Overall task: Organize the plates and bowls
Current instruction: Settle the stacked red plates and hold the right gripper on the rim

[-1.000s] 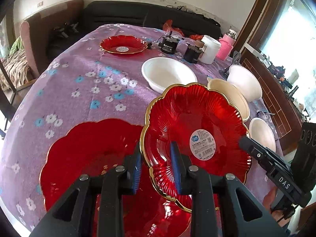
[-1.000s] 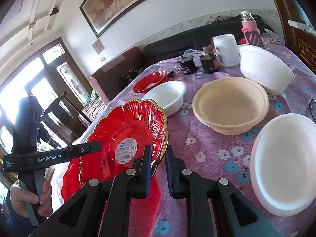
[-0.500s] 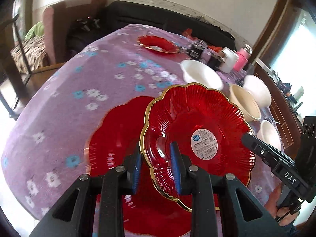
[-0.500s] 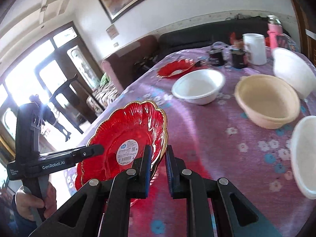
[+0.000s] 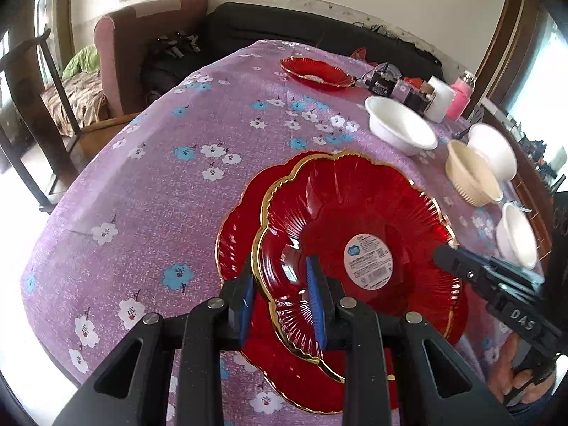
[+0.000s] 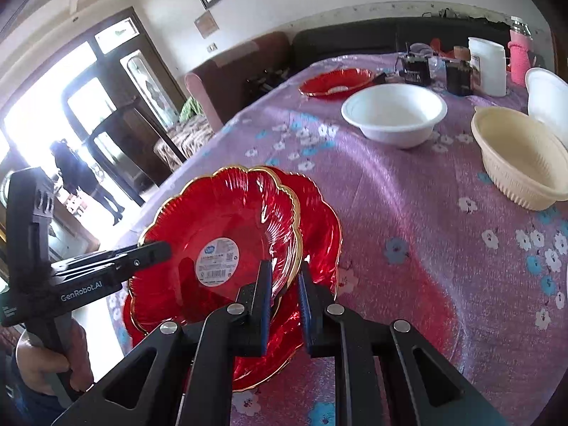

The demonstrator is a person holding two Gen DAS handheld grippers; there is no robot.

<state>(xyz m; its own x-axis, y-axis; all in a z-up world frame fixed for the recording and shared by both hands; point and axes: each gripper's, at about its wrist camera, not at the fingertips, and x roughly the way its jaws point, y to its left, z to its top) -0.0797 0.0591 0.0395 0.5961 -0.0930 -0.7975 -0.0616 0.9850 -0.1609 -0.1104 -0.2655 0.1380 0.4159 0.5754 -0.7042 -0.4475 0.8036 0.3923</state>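
Both claws — left claw (image 5: 280,298), right claw (image 6: 284,296) — clamp the labelled plate (image 5: 355,227) above the lower plate (image 5: 241,227); far plate (image 5: 316,71) and bowls remain.

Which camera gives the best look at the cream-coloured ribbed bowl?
The right wrist view: the cream bowl sits large there, with its ribbed wall and inside clear. In the left wrist view the same bowl is smaller, near the picture's edge, against a white bowl.

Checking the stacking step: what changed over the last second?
The held red plate, pinched at opposite rims by the left gripper and right gripper, has travelled sideways and slightly down until it sits almost squarely over the lower red plate on the table. Both grips unchanged; the bowls and far plate stayed put.
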